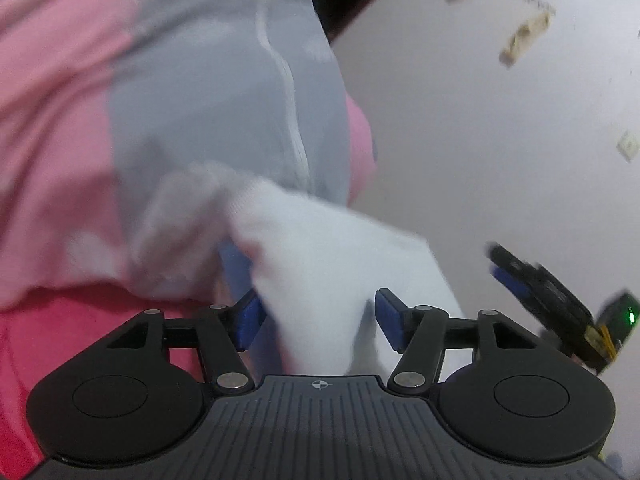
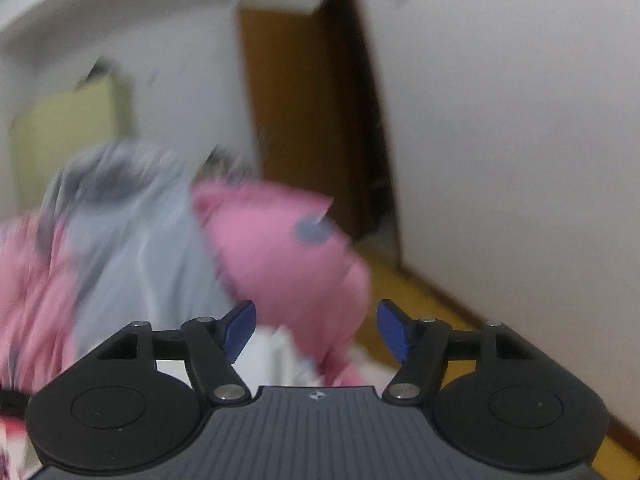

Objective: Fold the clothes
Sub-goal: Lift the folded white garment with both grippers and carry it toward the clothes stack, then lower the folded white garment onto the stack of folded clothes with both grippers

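Observation:
A pink and grey zip-up garment [image 1: 208, 92] with a white zipper fills the left wrist view, blurred by motion. Its white ribbed edge [image 1: 328, 264] hangs between the blue pads [image 1: 250, 316] of my left gripper [image 1: 320, 320], whose jaws stand wide apart. The same garment [image 2: 132, 248] shows in the right wrist view, also blurred, with a pink sleeve part [image 2: 288, 256] bearing a grey-blue patch. That pink cloth hangs just ahead of and partly between the fingers of my right gripper [image 2: 316, 328], which is open. My right gripper [image 1: 552, 304] also shows at the right of the left wrist view.
A white wall [image 1: 480, 120] with small hooks [image 1: 524, 36] and a switch plate [image 1: 628, 144] lies behind. A brown door frame [image 2: 360, 120], a yellow floor [image 2: 432, 300] and a pale yellowish panel [image 2: 68, 136] appear in the right wrist view.

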The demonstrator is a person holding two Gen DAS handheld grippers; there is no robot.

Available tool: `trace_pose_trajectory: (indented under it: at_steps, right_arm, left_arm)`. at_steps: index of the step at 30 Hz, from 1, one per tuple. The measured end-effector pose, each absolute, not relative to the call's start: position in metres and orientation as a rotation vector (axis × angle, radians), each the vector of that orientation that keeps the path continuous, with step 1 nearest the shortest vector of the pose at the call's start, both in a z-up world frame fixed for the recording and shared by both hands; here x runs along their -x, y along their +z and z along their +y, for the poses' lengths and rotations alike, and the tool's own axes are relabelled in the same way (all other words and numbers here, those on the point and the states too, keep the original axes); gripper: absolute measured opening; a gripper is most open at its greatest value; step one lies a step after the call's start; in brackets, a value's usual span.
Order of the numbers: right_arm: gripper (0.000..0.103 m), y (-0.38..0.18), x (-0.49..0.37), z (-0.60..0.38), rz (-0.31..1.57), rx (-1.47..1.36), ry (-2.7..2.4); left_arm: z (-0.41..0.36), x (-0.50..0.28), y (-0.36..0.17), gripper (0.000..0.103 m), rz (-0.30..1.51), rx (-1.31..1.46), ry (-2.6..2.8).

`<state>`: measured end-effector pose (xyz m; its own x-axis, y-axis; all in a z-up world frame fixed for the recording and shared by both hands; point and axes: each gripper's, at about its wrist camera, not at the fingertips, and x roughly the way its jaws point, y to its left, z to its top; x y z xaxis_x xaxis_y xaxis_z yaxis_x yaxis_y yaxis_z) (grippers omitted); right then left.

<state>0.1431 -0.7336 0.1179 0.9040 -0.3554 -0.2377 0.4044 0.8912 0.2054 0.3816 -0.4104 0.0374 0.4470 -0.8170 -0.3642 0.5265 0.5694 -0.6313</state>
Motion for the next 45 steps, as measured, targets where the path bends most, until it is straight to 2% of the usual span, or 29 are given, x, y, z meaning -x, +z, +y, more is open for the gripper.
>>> trace_pose_trajectory:
  at_steps: [3, 5, 10, 14, 16, 20, 23, 26, 28, 31, 34, 37, 40, 45]
  right_arm:
    - [0.05, 0.131, -0.125, -0.727, 0.137, -0.241, -0.35]
    - [0.036, 0.135, -0.136, -0.712, 0.168, -0.2, -0.263]
    - [0.029, 0.117, -0.203, -0.674, 0.382, -0.053, -0.198]
    - [0.029, 0.085, -0.251, -0.686, 0.549, -0.035, -0.312]
    - [0.03, 0.077, -0.251, -0.701, 0.577, -0.089, -0.377]
    - [0.03, 0.086, -0.207, -0.723, 0.5, -0.149, -0.501]
    - [0.03, 0.103, -0.139, -0.735, 0.413, -0.185, -0.584]
    - [0.031, 0.115, -0.069, -0.728, 0.345, -0.238, -0.586]
    - [0.031, 0.117, -0.026, -0.721, 0.316, -0.379, -0.529]
    - [0.051, 0.098, 0.039, -0.713, 0.262, -0.71, -0.388]
    - [0.056, 0.066, 0.071, -0.706, 0.265, -0.953, -0.307]
    - [0.058, 0.038, 0.081, -0.7, 0.284, -1.115, -0.256]
    - [0.064, 0.025, 0.07, -0.697, 0.305, -1.153, -0.289]
    - [0.065, 0.019, 0.055, -0.7, 0.331, -1.176, -0.276]
  left_arm:
    - [-0.402, -0.368, 0.054, 0.06, 0.574, 0.432, -0.853]
    - [-0.405, -0.36, 0.066, 0.059, 0.5, 0.383, -0.855]
    - [-0.451, -0.356, 0.071, 0.056, 0.477, 0.177, -0.877]
    - [-0.481, -0.371, 0.051, 0.057, 0.547, 0.064, -0.829]
    - [-0.485, -0.375, 0.045, 0.057, 0.588, 0.069, -0.823]
    - [-0.471, -0.366, 0.055, 0.059, 0.588, 0.117, -0.825]
    - [-0.448, -0.363, 0.068, 0.06, 0.571, 0.116, -0.816]
    - [-0.419, -0.349, 0.079, 0.066, 0.589, 0.121, -0.828]
    - [-0.405, -0.339, 0.079, 0.067, 0.649, 0.132, -0.844]
    - [-0.391, -0.32, 0.069, 0.067, 0.774, 0.203, -0.915]
    - [-0.386, -0.302, 0.05, 0.068, 0.88, 0.269, -0.968]
    - [-0.393, -0.296, 0.033, 0.068, 0.953, 0.317, -0.965]
    - [-0.397, -0.292, 0.019, 0.068, 1.009, 0.345, -0.945]
    - [-0.4, -0.288, 0.006, 0.067, 1.068, 0.411, -0.948]
